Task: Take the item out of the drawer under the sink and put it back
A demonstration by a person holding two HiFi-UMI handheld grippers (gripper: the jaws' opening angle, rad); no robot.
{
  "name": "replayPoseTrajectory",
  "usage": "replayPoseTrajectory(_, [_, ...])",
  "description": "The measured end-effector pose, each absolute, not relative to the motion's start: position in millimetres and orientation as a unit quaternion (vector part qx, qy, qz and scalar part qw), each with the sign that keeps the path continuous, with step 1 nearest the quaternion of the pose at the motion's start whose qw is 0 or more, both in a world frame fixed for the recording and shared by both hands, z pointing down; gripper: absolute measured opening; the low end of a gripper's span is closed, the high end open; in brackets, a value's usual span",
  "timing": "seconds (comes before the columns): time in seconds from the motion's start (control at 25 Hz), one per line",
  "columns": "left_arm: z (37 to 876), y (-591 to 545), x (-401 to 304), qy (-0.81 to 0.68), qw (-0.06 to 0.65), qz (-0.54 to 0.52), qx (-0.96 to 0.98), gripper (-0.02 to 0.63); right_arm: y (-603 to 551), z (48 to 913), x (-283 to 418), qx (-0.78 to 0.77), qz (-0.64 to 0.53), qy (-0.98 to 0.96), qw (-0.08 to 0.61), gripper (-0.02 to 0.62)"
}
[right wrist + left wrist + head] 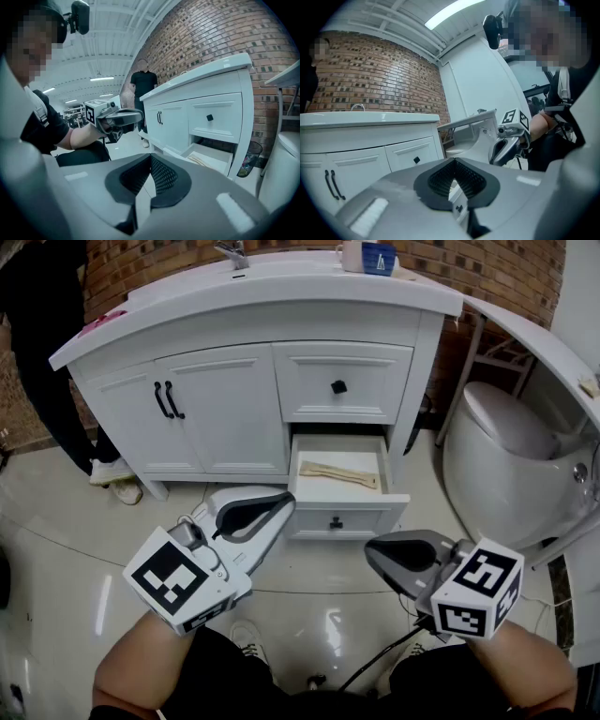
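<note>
left gripper (279,502) low before open drawer (349,518) | right gripper (377,555) alongside | fingers (440,180) closed, empty

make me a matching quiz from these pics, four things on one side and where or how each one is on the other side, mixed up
Things:
1 upper drawer
2 lower drawer
3 beige item
4 white mug

Place or state:
A standing on the countertop
B pushed shut
C lying inside the open drawer
D pulled open

Pairs: 1-B, 2-D, 3-C, 4-A
</note>
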State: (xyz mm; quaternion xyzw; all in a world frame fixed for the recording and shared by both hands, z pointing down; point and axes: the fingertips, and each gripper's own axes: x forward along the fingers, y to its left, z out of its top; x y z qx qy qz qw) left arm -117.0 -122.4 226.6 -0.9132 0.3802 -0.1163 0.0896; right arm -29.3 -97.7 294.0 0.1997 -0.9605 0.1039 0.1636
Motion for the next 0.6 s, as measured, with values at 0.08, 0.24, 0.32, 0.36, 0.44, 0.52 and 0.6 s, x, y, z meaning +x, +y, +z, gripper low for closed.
replayPoseTrajectory(0.08, [222.1,-122.8,-115.5,0.372,0.087,-0.115,-0.917,0.006,-94.0,295.6,-26.0,0.199,0.111,-0.959,0.17,0.008])
replayPoseTrajectory(0.24, [212.0,-128.5,-114.8,0.367,0.088,-0.11,-0.919,0.016,-89.1,294.2,-25.0,0.194,0.119,-0.959,0.169,0.008])
replayPoseTrajectory(0.32, [207.4,-135.5,-113.9,0.37,0.095,-0.113,-0.917,0.018,-88.8,290.8,-26.5,0.192,0.117,-0.96,0.166,0.008])
replayPoseTrajectory(0.36, [206.8,-139.3,-113.2,0.372,0.101,-0.12,-0.915,0.02,-88.5,289.1,-26.7,0.191,0.116,-0.961,0.164,0.008])
replayPoseTrajectory(0.44, [208.2,-147.9,-112.2,0.376,0.118,-0.142,-0.908,0.02,-88.0,285.6,-25.8,0.19,0.117,-0.961,0.161,0.008])
replayPoseTrajectory(0.52, [211.5,-158.8,-112.0,0.369,0.138,-0.161,-0.905,0.02,-89.0,283.3,-25.2,0.189,0.118,-0.962,0.157,0.008])
replayPoseTrajectory(0.6, [215.3,-171.8,-112.7,0.368,0.148,-0.179,-0.901,0.02,-90.6,284.8,-25.3,0.186,0.12,-0.963,0.157,0.008])
